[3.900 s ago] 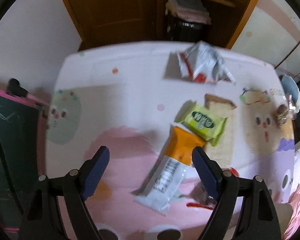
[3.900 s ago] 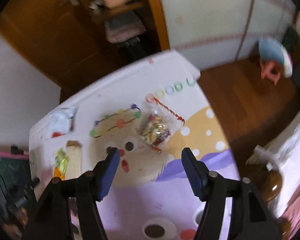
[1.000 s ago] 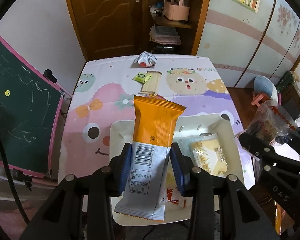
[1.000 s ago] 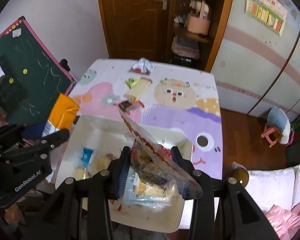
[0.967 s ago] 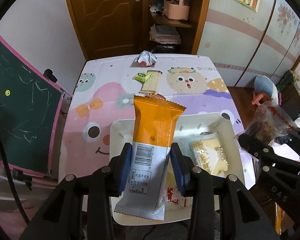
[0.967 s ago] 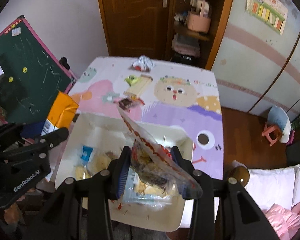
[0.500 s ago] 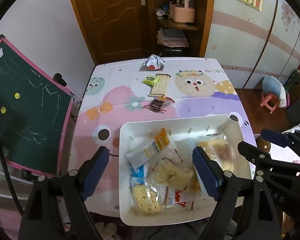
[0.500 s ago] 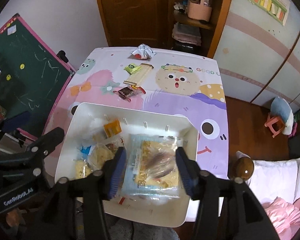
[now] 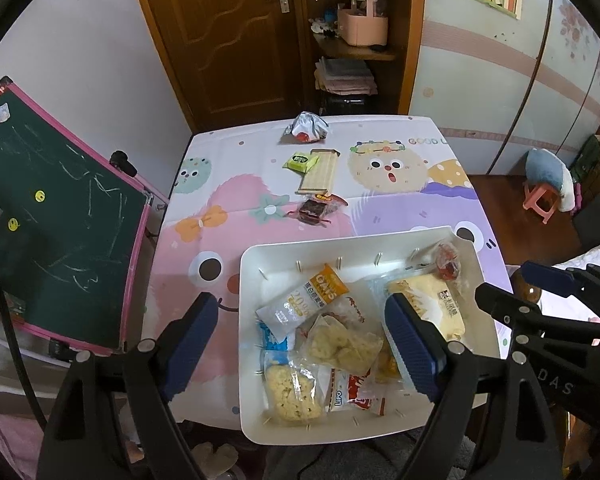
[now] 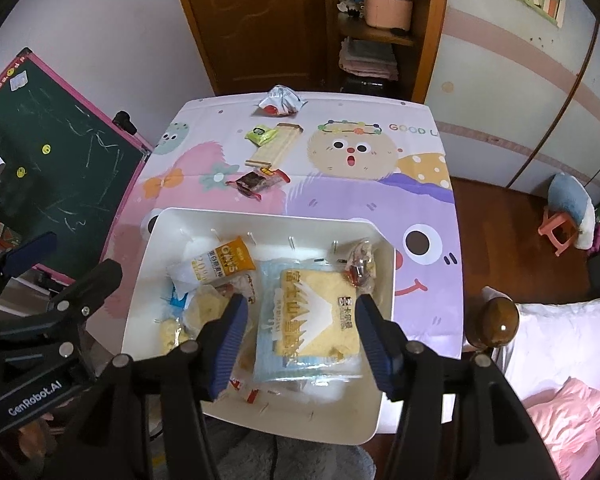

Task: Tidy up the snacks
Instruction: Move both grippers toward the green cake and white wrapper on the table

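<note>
A white tray [image 9: 252, 272] [image 10: 148, 264] at the table's near edge holds several snack packs, among them an orange-and-white bar [image 9: 304, 298] [image 10: 216, 266] and a clear nut bag [image 9: 447, 258] [image 10: 360, 264]. My left gripper [image 9: 302, 344] is open and empty above the tray's left half. My right gripper [image 10: 304, 336] is open and empty above a yellow cake pack [image 10: 316, 312] in the tray. On the table lie a dark red-wrapped snack [image 9: 314, 208] [image 10: 256, 180], a wafer pack [image 9: 319, 172], a small green pack [image 9: 300, 160] and a crumpled silver bag [image 9: 308, 130].
A green chalkboard [image 9: 52, 216] leans at the table's left side. A wooden door and shelf stand behind the table. A pink stool [image 10: 558, 232] and a bed post [image 10: 496, 322] are on the right. The cartoon tablecloth [image 9: 380, 168] covers the table.
Both grippers have let go: the orange-and-white bar and the nut bag now lie in the tray. Both grippers are open above the tray.
</note>
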A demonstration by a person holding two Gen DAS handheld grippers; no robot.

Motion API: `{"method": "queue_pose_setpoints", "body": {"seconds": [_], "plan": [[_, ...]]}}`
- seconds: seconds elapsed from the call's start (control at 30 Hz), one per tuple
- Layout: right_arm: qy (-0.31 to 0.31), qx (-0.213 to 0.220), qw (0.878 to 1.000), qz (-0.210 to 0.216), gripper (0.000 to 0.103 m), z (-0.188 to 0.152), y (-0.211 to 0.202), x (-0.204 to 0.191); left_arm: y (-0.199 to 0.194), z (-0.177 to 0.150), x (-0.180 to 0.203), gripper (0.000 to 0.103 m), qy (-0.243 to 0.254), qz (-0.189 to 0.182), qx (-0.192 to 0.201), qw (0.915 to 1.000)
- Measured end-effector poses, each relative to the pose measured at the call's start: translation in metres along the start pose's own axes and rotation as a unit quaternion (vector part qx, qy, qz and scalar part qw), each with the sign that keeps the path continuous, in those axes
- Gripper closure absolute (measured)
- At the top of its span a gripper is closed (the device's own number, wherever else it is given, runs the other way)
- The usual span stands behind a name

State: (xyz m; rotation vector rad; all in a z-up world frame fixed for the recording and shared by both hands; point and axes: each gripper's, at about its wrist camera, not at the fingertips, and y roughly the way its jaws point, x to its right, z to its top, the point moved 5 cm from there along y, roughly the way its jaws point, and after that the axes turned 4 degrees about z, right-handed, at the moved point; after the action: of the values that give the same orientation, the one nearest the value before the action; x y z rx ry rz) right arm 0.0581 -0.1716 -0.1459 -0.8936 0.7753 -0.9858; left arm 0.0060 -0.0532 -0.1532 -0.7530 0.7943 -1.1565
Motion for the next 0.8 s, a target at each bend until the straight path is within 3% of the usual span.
{"method": "queue_pose_setpoints", "body": {"seconds": [0.43, 0.63, 0.8], "plan": [[0.013, 0.025, 1.000, 0.013, 0.047, 0.010, -0.016, 0.004, -0.014, 0.018, -0.018, 0.018, -0.011, 0.010, 0.023, 0.9996], [0.027, 0.036, 0.999, -0.004, 0.047, 0.035, -0.018, 0.004, -0.002, 0.055, -0.046, 0.018, -0.015, -0.001, 0.031, 0.9994], [0.046, 0.051, 0.998, -0.013, 0.047, 0.076, -0.018, 0.002, 0.014, 0.098, -0.065, 0.015, 0.011, -0.009, 0.044, 0.9989]]}}
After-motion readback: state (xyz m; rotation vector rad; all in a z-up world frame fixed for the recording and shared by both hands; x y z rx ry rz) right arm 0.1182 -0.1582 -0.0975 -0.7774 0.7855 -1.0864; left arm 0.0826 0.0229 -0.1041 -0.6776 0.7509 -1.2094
